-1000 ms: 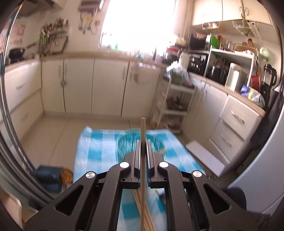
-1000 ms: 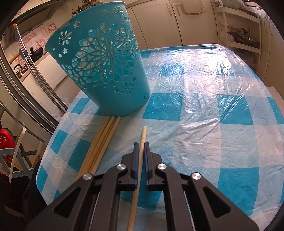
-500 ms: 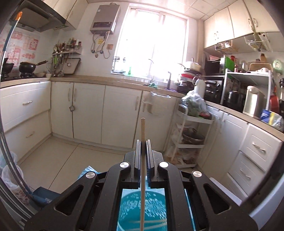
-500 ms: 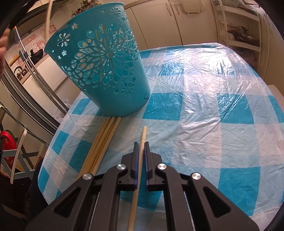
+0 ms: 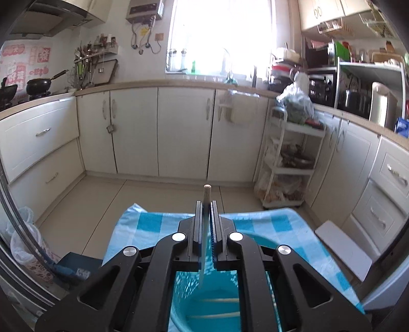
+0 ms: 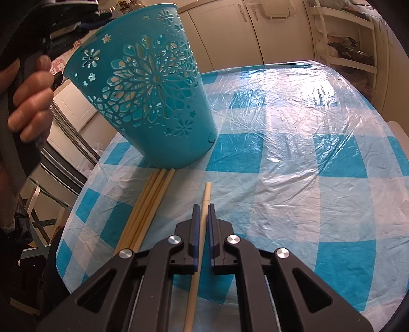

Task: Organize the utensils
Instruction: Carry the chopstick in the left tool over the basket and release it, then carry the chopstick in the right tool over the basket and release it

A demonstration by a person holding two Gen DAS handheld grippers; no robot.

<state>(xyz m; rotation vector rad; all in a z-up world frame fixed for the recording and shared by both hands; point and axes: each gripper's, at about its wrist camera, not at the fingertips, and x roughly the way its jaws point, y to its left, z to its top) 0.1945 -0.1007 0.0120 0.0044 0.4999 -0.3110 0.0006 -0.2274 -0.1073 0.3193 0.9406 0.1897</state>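
1. Left tongs [image 5: 205,217] clamp one chopstick [image 5: 206,201], lower centre of frame, above the teal basket [image 5: 204,306] – two sticks inside.
2. Right tongs [image 6: 202,219] grip a second chopstick [image 6: 204,204] on the checked tabletop [image 6: 294,153] – loose chopsticks [image 6: 148,204] left, touching the basket base.

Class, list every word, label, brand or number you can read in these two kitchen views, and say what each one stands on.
No text can be read with certainty.
Red paper decorations on the wall above the stove: large characters, too blurred to read.
Blue packet on the right counter: print too small.
Water heater by the window: no legible label.
Teal basket, chopsticks, checked tablecloth: no writing.
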